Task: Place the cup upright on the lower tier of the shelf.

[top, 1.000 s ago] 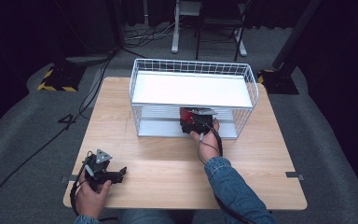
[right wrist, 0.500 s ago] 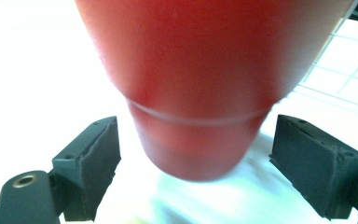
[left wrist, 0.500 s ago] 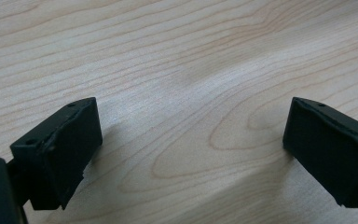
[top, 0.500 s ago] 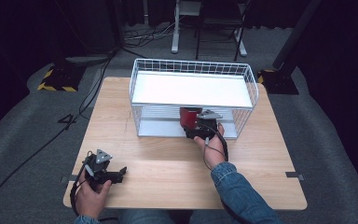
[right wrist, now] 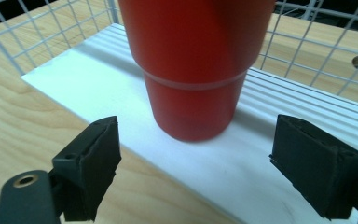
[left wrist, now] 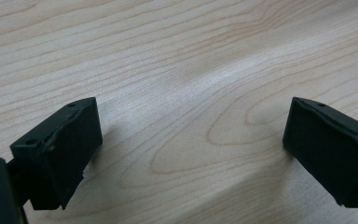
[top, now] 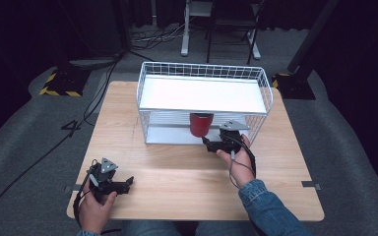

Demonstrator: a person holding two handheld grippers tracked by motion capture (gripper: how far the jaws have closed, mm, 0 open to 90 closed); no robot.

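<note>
Red cup (right wrist: 193,70) on rack's (top: 256,78) bottom shelf: light, stiff, smooth (may slip). Grab low, round sides. Right tool (right wrist: 196,175) wide, empty. Left tool (left wrist: 191,154) wide on bench (top: 177,172).

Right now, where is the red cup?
In the high view, the red cup stands on the lower shelf of the wire rack, near its front edge, just left of the open right gripper.
</note>
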